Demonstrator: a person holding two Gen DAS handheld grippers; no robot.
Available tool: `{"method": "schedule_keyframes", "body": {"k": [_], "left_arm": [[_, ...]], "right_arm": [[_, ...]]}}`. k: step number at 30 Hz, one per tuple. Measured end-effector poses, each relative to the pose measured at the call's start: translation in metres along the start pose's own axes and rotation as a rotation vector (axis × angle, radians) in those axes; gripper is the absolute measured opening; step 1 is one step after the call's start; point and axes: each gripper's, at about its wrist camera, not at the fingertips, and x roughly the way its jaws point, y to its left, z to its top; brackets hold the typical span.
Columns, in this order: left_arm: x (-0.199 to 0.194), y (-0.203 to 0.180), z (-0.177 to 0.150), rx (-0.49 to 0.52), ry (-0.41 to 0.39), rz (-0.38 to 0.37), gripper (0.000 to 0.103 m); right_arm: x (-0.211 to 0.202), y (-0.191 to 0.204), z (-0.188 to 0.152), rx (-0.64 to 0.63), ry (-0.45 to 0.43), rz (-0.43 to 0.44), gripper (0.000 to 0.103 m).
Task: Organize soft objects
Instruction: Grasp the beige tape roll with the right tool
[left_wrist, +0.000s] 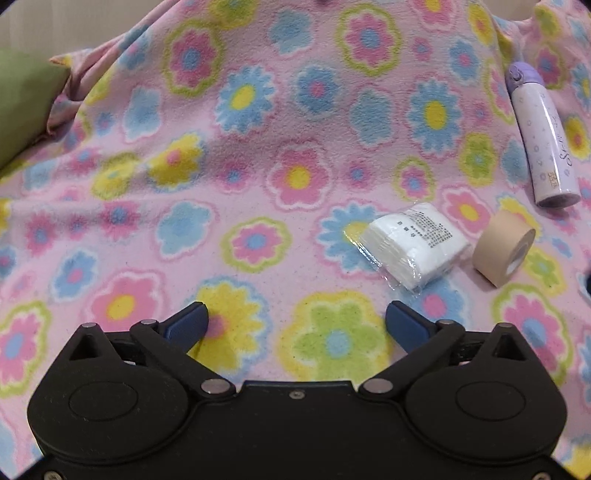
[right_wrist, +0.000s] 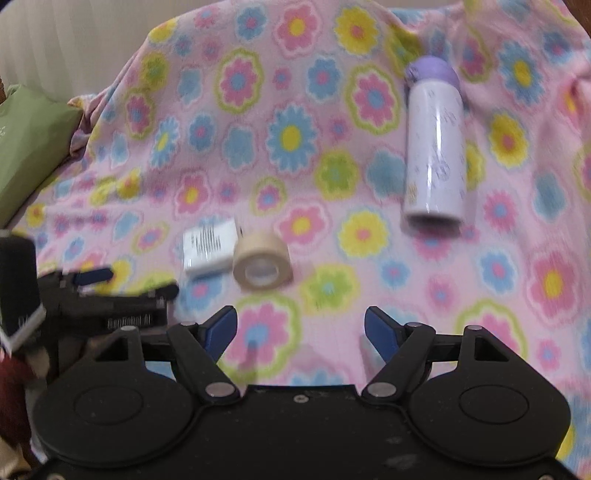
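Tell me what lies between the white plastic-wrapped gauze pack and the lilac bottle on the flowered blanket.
The beige tape roll sits between the gauze pack and lilac bottle, clearest in the left wrist view.

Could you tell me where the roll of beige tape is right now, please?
The roll of beige tape lies on the flowered blanket, right of centre in the left wrist view, just right of the white wrapped packet and below the purple bottle.

Black print on the gauze pack (left_wrist: 413, 245) label, too small to read, script lettering on the bottle (left_wrist: 543, 136), illegible.
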Motion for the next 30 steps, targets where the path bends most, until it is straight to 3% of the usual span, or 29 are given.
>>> {"method": "schedule_keyframes", "body": {"k": [7,12,21,30], "left_arm": [[-0.002,-0.007,-0.003,0.03,-0.018,0.037,0.1],[-0.001,-0.004,-0.002,0.014,-0.008,0.027,0.101],[-0.001,-0.004,-0.002,0.011,-0.006,0.026,0.101],[0.0,-0.003,-0.002,0.002,-0.002,0.024,0.101]], "right_arm": [[0.044,0.008,0.044,0.068,0.009,-0.012,0.081],[0.07,0.013,0.055,0.042,0.035,-0.068,0.081],[0.045,-0.01,0.021,0.011,0.066,-0.05,0.084],[0.03,0.0,-0.014,-0.07,0.002,-0.02,0.088]]}}
